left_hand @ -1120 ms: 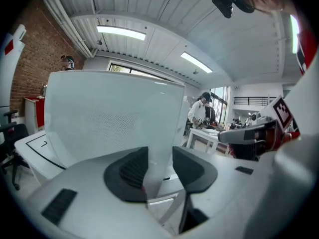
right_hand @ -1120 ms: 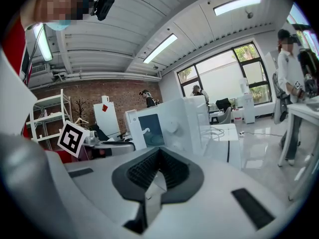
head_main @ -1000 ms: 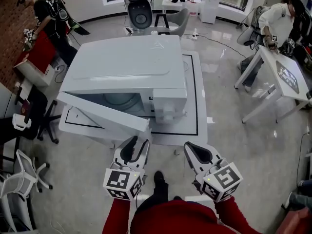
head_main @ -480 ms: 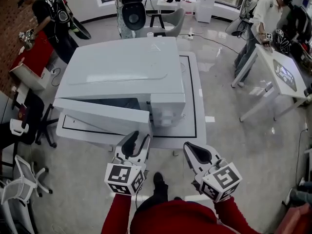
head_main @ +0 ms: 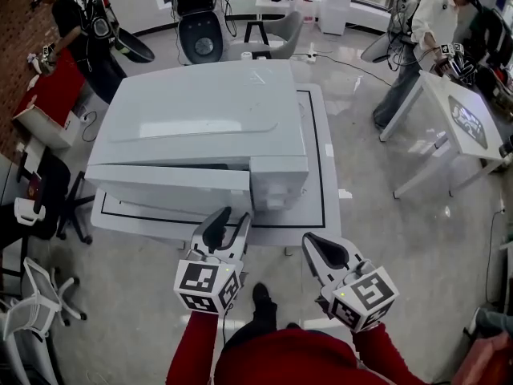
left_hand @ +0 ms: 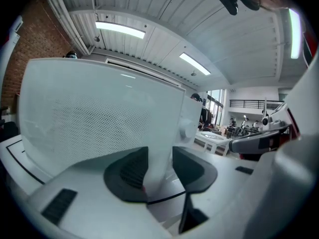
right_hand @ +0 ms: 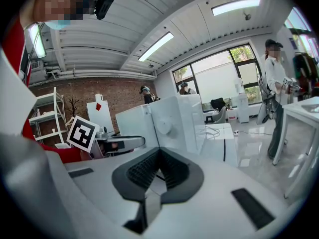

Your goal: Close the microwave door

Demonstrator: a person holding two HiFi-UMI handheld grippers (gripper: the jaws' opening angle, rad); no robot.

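One low white desk (head_main: 317,208) carried the big white microwave (head_main: 208,123), which sat toward its left edge with the front facing the desk's near edge. Its door (head_main: 172,189) stood almost flush with the front. Only a thin dark slit showed along the door's top, so I couldn't tell what was inside. The left claw (left_hand: 159,159) had its jaws narrowed onto the door's free edge, pads against both faces. The right claw (right_hand: 158,167) hung just off the desk's near edge, jaws pressed together and empty.
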